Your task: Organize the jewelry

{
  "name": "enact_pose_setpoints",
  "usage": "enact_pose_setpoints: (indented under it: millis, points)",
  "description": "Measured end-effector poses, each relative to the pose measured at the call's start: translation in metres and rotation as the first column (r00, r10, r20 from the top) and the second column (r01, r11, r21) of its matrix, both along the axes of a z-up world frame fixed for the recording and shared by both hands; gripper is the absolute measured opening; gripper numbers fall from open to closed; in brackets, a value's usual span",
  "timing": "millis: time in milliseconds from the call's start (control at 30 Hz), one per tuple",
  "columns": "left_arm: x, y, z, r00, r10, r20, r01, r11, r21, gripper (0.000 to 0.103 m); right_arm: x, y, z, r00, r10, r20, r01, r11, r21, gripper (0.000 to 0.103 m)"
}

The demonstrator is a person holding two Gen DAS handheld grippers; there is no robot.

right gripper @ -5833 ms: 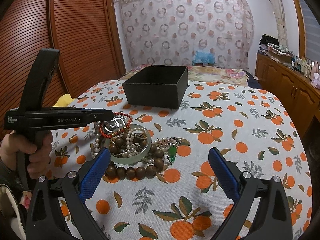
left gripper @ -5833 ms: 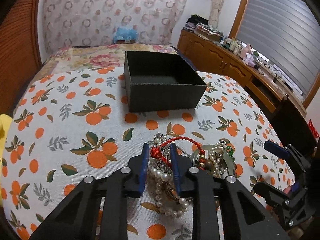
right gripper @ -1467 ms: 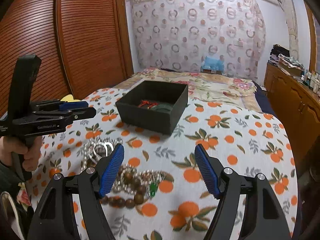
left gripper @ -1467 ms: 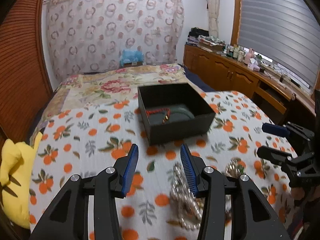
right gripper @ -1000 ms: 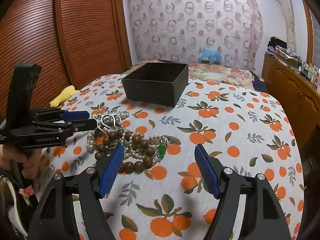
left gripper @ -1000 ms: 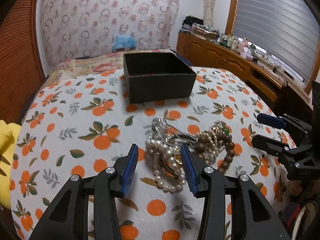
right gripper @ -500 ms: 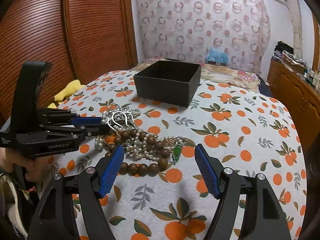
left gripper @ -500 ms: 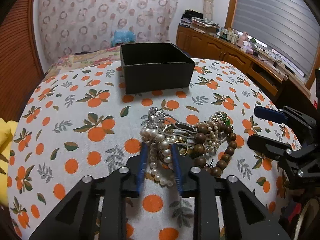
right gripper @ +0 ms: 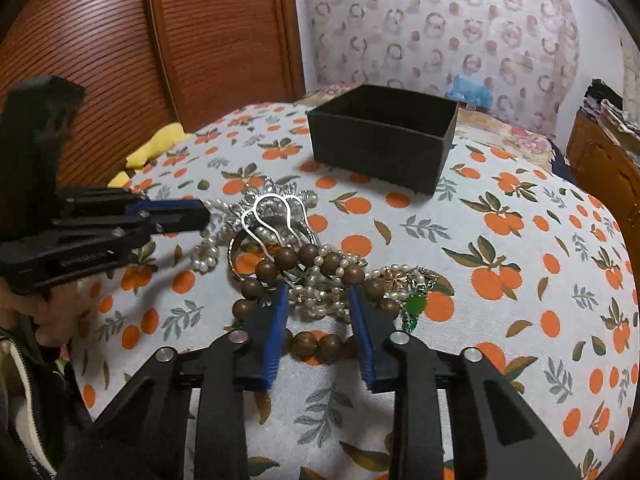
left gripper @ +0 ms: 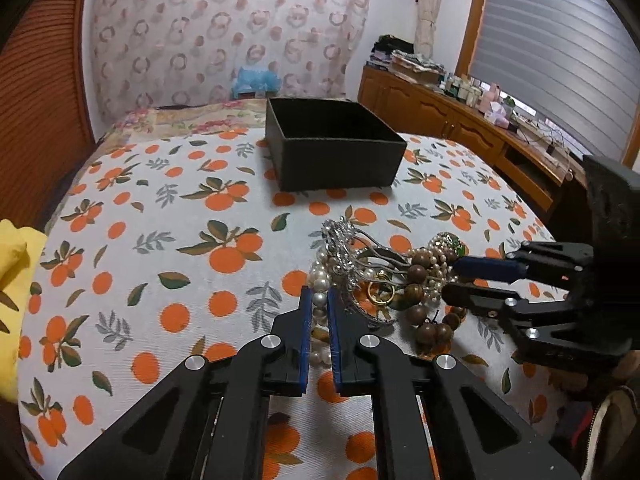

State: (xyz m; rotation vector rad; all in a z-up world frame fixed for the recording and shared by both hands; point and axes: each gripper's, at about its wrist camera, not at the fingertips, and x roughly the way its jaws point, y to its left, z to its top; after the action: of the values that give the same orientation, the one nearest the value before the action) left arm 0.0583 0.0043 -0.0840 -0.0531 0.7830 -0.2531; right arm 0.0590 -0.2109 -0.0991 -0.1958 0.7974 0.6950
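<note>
Covering the bed [left gripper: 168, 216], an orange-print cloth carries a black box [left gripper: 340, 160] beyond a tangle of jewelry. Nearer the cameras, the left gripper [left gripper: 318, 300] is clamped on a pearl strand [left gripper: 319, 300] at the heap's left edge. Its jaws having just narrowed, the right gripper [right gripper: 318, 300] straddles small pearls [right gripper: 320, 300] amid the wooden bead bracelet [right gripper: 316, 342], contact unclear.
</note>
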Motion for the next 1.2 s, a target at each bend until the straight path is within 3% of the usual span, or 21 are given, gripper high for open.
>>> enact_pose_setpoints:
  millis: [467, 567, 767, 800, 1033, 1200]
  points:
    - [-0.005, 0.003, 0.004, 1.0, 0.003, 0.019, -0.003, 1.0, -0.01, 0.007, 0.015, 0.008, -0.005, 1.0, 0.003, -0.004, -0.003, 0.999, -0.052, 0.032]
    - [-0.005, 0.003, 0.003, 1.0, 0.003, 0.018, -0.003, 1.0, -0.011, 0.007, 0.015, 0.007, -0.006, 1.0, 0.007, -0.005, -0.007, 0.999, -0.053, 0.012]
    - [-0.005, 0.003, 0.003, 1.0, 0.006, 0.02, -0.006, 1.0, -0.013, 0.007, 0.014, -0.003, -0.004, 1.0, -0.001, -0.01, 0.001, 1.0, -0.016, 0.009]
    - [-0.005, 0.003, 0.002, 1.0, 0.007, 0.022, -0.007, 1.0, -0.014, 0.007, 0.013, -0.005, -0.001, 1.0, -0.004, -0.004, 0.004, 1.0, -0.007, 0.0]
    - [-0.005, 0.004, 0.011, 0.999, 0.009, 0.048, -0.008, 1.0, -0.018, 0.007, 0.01, -0.019, 0.026, 0.999, -0.023, 0.048, 0.021, 0.999, 0.043, 0.0]
    - [-0.006, 0.003, 0.014, 0.999, 0.007, 0.052, -0.006, 1.0, -0.018, 0.007, 0.011, -0.016, 0.021, 0.999, -0.014, 0.031, 0.013, 1.0, 0.026, 0.001]
